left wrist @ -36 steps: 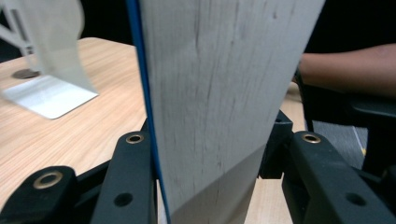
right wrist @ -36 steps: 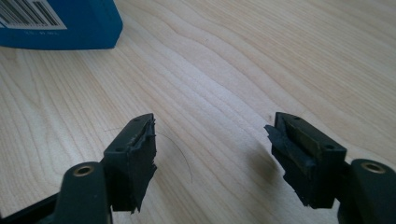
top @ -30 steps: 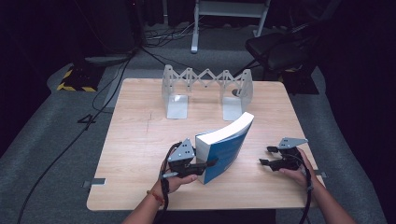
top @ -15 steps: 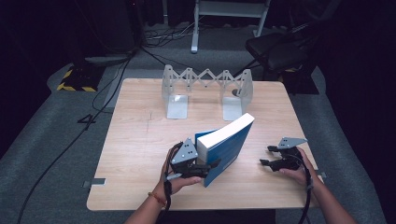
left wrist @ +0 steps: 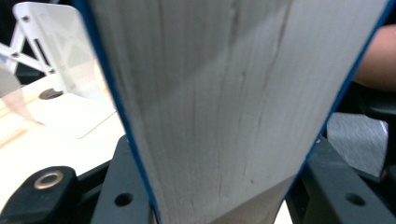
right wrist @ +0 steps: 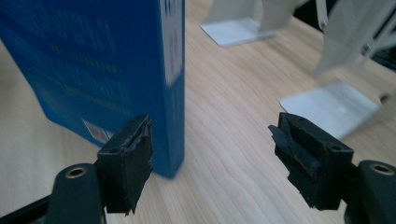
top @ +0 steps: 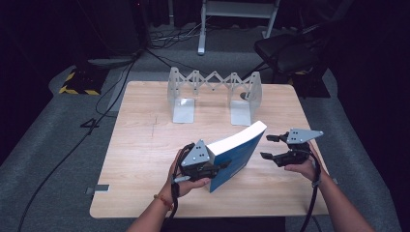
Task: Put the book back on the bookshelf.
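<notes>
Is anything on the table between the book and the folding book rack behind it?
Nothing visible. The book, clamped in the left gripper, stands in front of the book rack, and only bare table lies between them. The right gripper hangs open off to the book's side.

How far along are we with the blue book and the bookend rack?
Done: the blue book stands up on the table, clamped by the left hand-held gripper, whose jaws just closed on it. In hand: the right hand-held gripper is open beside it, touching nothing. Left: the book is not yet in the metal rack.
</notes>
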Tool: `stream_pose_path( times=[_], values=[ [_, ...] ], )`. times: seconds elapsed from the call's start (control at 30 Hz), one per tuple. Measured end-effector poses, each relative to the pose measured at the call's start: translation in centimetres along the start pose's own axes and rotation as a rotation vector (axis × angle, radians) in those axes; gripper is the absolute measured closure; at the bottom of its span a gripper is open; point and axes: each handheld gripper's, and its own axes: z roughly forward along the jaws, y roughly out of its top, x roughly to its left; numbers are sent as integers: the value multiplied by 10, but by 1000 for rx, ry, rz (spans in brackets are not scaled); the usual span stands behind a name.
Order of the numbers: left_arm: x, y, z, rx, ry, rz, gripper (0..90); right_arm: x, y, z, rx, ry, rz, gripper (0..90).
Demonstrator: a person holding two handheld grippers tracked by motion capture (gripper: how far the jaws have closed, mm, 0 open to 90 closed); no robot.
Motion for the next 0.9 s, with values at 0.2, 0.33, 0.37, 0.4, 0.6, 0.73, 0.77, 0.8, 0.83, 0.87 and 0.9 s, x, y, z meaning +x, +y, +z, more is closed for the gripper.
stream_pose_path(
  times=[0.2, 0.33, 0.37, 0.4, 0.6, 0.73, 0.77, 0.8, 0.83, 0.87, 0.9],
  values=[
    [5, 1, -8, 28, -32, 7, 597, 5, 21, 8, -63, 88, -43, 272],
    [8, 2, -12, 43, -48, 13, 597, 12, 30, 17, -59, 141, -82, 258],
    [8, 2, -13, 44, -51, 13, 597, 13, 32, 19, -65, 153, -82, 258],
    [9, 1, -14, 45, -50, 12, 596, 14, 33, 21, -69, 164, -81, 249],
    [7, 0, -16, 44, -40, 24, 586, 21, 39, 33, -79, 241, -96, 296],
    [4, -6, -21, 26, 25, 15, 509, 29, 42, 37, -75, 247, -127, 305],
    [4, -6, -21, 26, 25, 15, 493, 29, 42, 37, -77, 244, -123, 313],
    [2, -12, -23, 48, 66, 29, 467, 28, 41, 37, -82, 246, -115, 326],
    [-1, -18, -23, 68, 84, 34, 452, 27, 41, 36, -87, 253, -108, 335],
    [-4, -23, -23, 86, 97, 34, 444, 25, 40, 36, -94, 260, -103, 344],
    [-6, -28, -23, 102, 108, 40, 441, 25, 39, 35, -96, 264, -102, 348]
  ],
)
